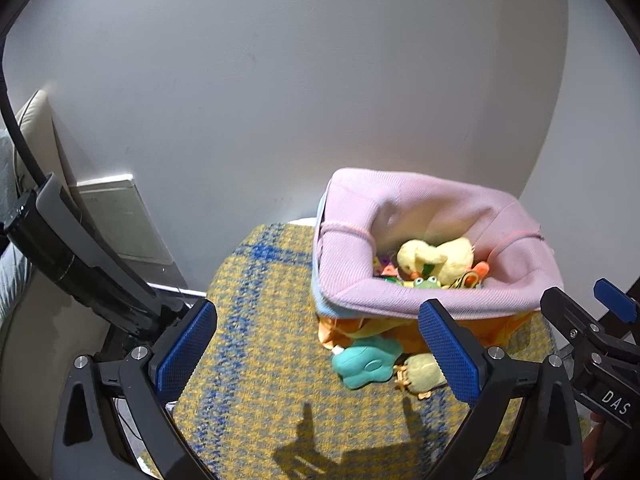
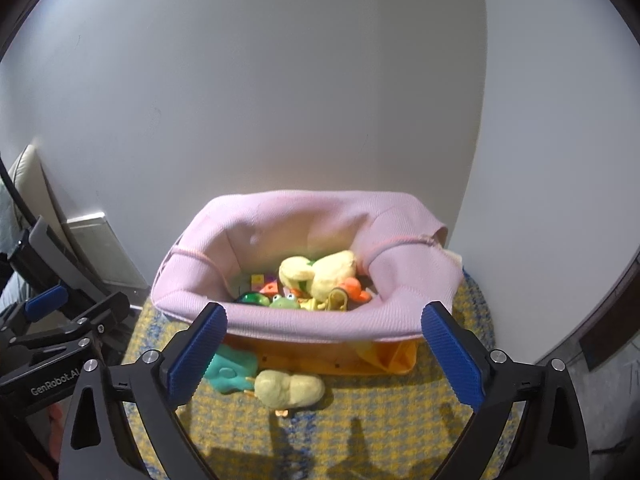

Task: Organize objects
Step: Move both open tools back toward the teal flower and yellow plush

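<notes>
From the left wrist, the left gripper [image 1: 318, 344] stands with its jaws spread wide and nothing between the pads, over a yellow-and-blue rug [image 1: 256, 320]. At two o'clock sits the pink-rimmed basket [image 1: 440, 296], a yellow plush duck [image 1: 436, 258] inside it; at its foot, on the rug, lie a teal plush [image 1: 366, 362] and a pale yellow plush [image 1: 422, 372], touching. From the right wrist, the right gripper [image 2: 324, 350] is likewise released and empty; the basket [image 2: 320, 322] lies at twelve o'clock, the teal plush [image 2: 230, 372] at nine, the pale yellow plush [image 2: 290, 388] just beside it.
</notes>
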Available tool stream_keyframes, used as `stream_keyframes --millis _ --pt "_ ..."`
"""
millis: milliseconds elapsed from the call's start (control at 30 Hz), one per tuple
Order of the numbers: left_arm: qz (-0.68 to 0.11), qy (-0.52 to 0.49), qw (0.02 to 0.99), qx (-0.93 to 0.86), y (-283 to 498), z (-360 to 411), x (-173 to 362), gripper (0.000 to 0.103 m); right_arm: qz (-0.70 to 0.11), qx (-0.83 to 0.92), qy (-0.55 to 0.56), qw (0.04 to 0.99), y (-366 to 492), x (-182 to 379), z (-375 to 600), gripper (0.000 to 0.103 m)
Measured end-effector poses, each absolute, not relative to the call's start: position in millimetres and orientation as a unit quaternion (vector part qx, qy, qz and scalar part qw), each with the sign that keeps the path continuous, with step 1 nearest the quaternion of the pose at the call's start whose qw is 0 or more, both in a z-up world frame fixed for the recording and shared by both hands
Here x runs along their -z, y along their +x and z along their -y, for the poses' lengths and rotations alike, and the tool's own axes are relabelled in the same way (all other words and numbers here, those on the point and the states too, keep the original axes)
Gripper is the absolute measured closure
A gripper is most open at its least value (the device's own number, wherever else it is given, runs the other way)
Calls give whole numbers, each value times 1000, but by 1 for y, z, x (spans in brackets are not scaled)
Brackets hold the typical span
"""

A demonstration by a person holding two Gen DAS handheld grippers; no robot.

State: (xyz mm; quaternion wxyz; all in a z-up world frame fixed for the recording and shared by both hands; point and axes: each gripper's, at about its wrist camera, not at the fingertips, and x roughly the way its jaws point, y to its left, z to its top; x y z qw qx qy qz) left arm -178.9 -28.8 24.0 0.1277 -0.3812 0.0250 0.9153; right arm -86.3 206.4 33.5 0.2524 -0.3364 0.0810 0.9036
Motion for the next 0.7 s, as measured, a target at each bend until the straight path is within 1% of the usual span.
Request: stream_keyframes --millis 433,700 --pt "-14 -387 120 -914 -173 48 14 0 -79 -900 -351 248 -91 0 -193 3" --pt "-25 -392 122 -911 -171 47 41 0 -80 -894 -372 239 -98 28 -189 3"
